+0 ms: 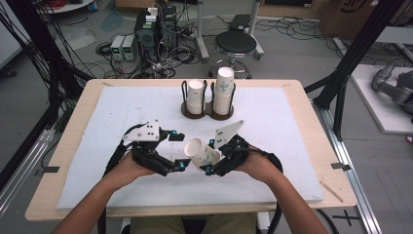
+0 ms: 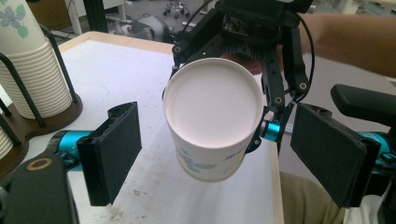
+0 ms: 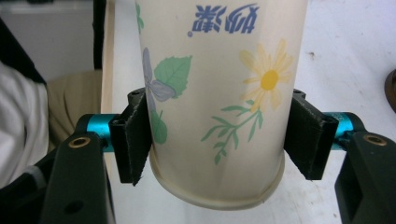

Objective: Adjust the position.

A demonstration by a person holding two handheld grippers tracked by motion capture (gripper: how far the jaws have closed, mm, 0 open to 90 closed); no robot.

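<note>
The right gripper [image 1: 210, 157], lower centre of the high view, clenched a flowered paper cup [image 1: 200, 153]; the left gripper [image 1: 178, 150] beside it stood released, jaws wide.

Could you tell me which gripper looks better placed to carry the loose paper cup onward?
Right. The right gripper already clamps the paper cup, while the left gripper stands open beside it, touching nothing.
</note>
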